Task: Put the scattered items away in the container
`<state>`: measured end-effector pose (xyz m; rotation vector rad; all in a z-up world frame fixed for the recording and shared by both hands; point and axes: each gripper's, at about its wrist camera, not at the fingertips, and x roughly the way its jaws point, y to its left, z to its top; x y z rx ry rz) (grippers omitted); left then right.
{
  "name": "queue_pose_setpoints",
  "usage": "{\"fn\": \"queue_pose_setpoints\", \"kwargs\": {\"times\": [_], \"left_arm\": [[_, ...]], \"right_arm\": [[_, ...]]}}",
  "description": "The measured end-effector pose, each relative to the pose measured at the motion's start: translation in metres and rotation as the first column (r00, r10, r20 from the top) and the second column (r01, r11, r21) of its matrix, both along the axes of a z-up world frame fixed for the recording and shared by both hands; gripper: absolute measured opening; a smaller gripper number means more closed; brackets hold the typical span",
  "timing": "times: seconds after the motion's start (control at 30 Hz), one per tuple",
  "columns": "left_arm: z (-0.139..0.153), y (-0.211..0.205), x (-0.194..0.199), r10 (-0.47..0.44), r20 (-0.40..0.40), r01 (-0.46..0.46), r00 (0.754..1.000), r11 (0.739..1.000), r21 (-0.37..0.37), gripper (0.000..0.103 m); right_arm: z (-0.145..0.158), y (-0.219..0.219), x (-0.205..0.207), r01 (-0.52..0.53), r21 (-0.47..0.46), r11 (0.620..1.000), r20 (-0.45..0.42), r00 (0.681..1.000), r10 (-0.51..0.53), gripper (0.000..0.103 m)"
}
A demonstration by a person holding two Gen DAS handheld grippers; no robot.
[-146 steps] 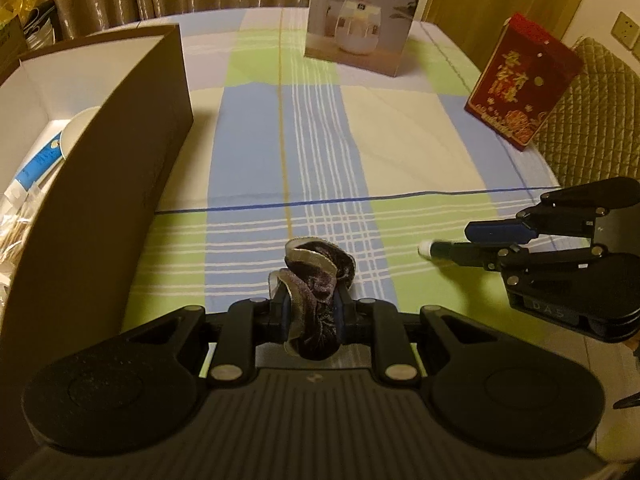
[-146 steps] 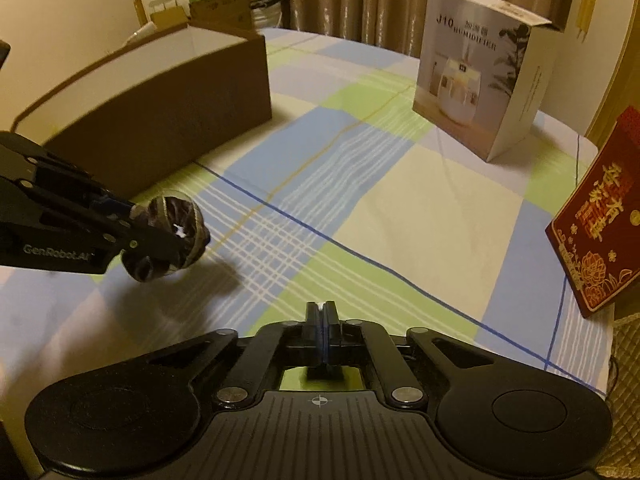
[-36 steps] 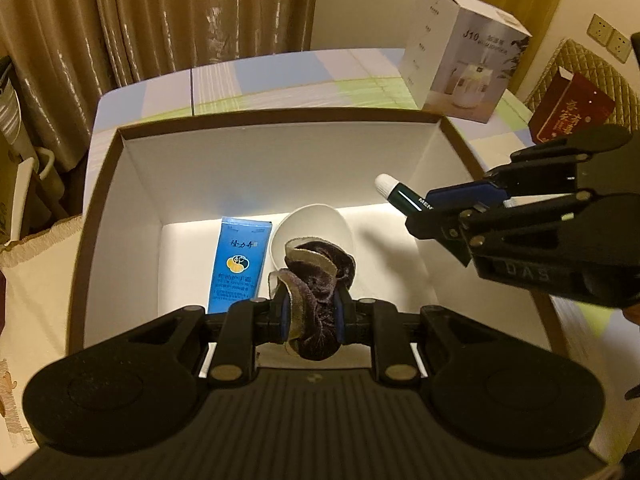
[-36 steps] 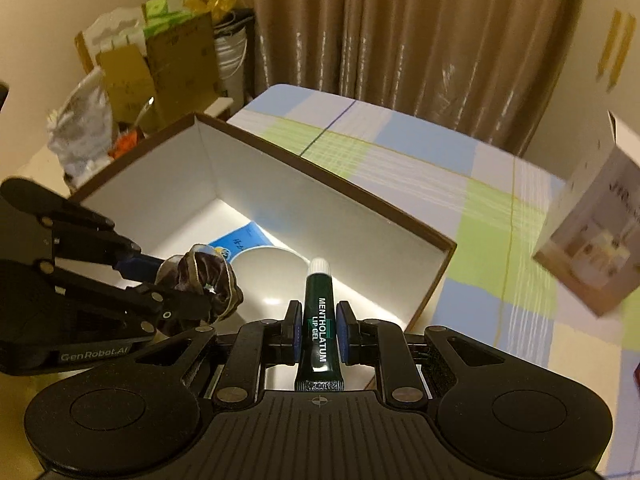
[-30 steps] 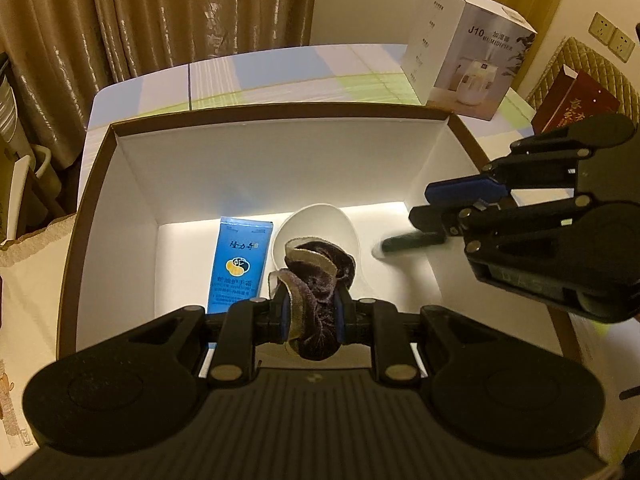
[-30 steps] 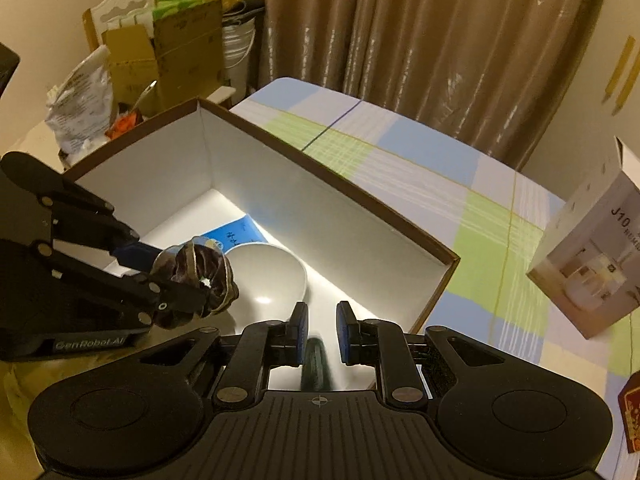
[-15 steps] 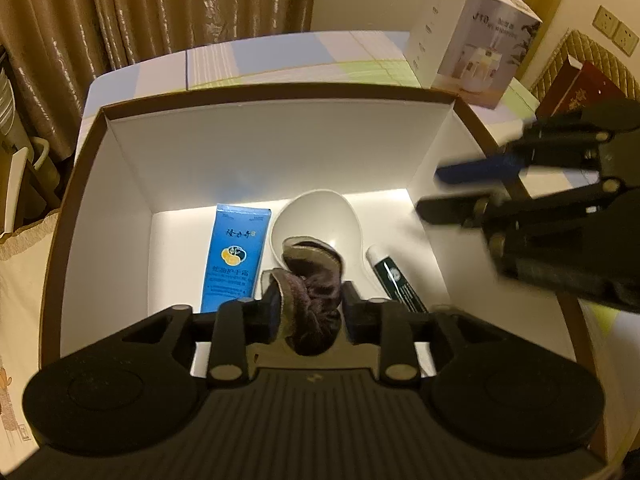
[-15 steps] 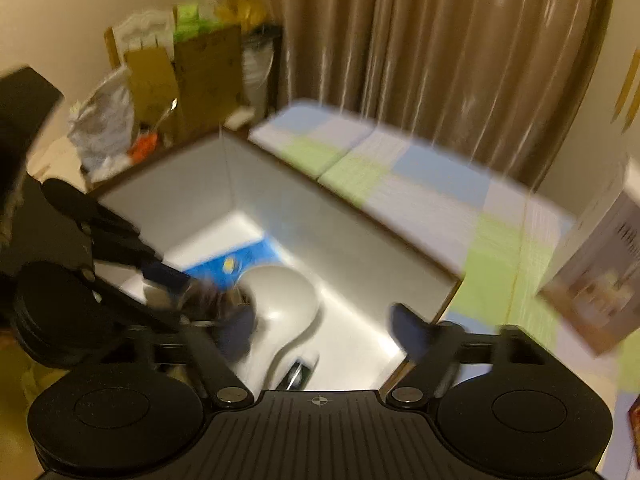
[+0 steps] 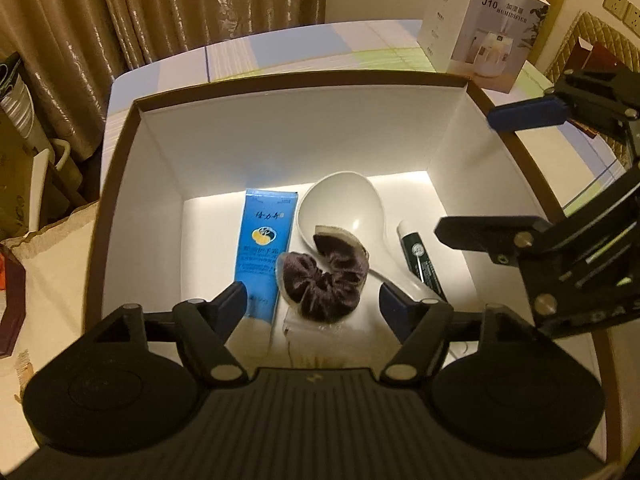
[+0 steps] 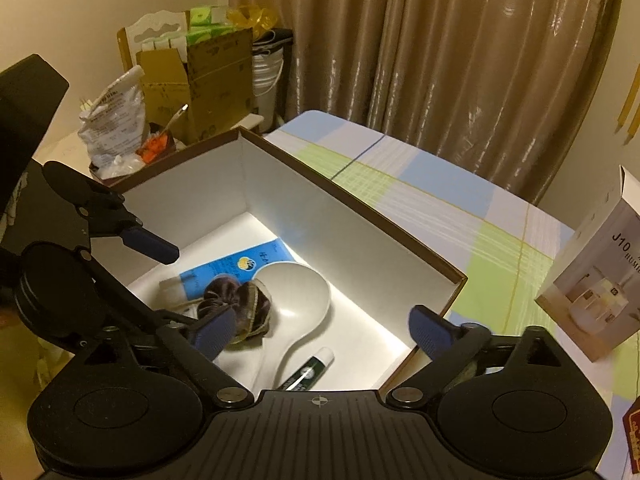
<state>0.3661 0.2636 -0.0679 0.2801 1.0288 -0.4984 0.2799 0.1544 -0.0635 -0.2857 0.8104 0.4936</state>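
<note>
A brown box with white inside [image 9: 300, 80] [image 10: 340, 192] holds a white spoon [image 9: 348, 208] [image 10: 300, 292], a blue tube [image 9: 262, 248] and a green lip-gel tube [image 9: 420, 260] [image 10: 308, 372]. A dark purple scrunchie [image 9: 324, 276] [image 10: 236, 304] lies loose on the box floor beside the spoon handle. My left gripper [image 9: 314, 304] hangs over it. Its jaws are opening, and the pads stand clear of the scrunchie. My right gripper [image 10: 320, 332] [image 9: 500, 172] hovers over the box's right end. Its jaws are also opening, with nothing between them.
A white humidifier carton [image 9: 484, 24] [image 10: 592, 288] stands on the checked tablecloth [image 10: 440, 208] beyond the box. A red packet [image 9: 600, 56] sits at the far right. Curtains, cardboard boxes [image 10: 200, 80] and bags crowd the space past the table's edge.
The green tube left my right gripper and now lies in the box. My left jaws opened and the scrunchie dropped to the box floor. Both grippers' jaws spread wide.
</note>
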Motion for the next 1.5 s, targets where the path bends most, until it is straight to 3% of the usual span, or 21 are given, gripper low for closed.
{"fn": "queue_pose_setpoints", "kwargs": {"times": [0.6, 0.93, 1.07, 1.5], "left_arm": [[0.031, 0.004, -0.032, 0.027, 0.064, -0.029, 0.998, 0.999, 0.039, 0.082], [0.06, 0.005, -0.072, 0.056, 0.135, -0.062, 0.989, 0.997, 0.038, 0.09], [0.071, 0.006, -0.092, 0.091, 0.166, -0.098, 0.982, 0.995, 0.032, 0.095], [0.095, 0.002, -0.166, 0.244, 0.22, -0.254, 0.945, 0.967, 0.017, 0.099]], "right_arm": [[0.016, -0.009, -0.038, 0.067, 0.043, 0.997, 0.0, 0.998, -0.067, 0.1], [0.039, -0.023, -0.072, 0.084, 0.128, 0.988, 0.019, 0.996, -0.088, 0.1], [0.048, -0.028, -0.089, 0.066, 0.151, 0.986, 0.036, 0.997, -0.073, 0.1], [0.07, -0.054, -0.147, -0.028, 0.191, 0.981, 0.088, 0.996, 0.012, 0.1]]}}
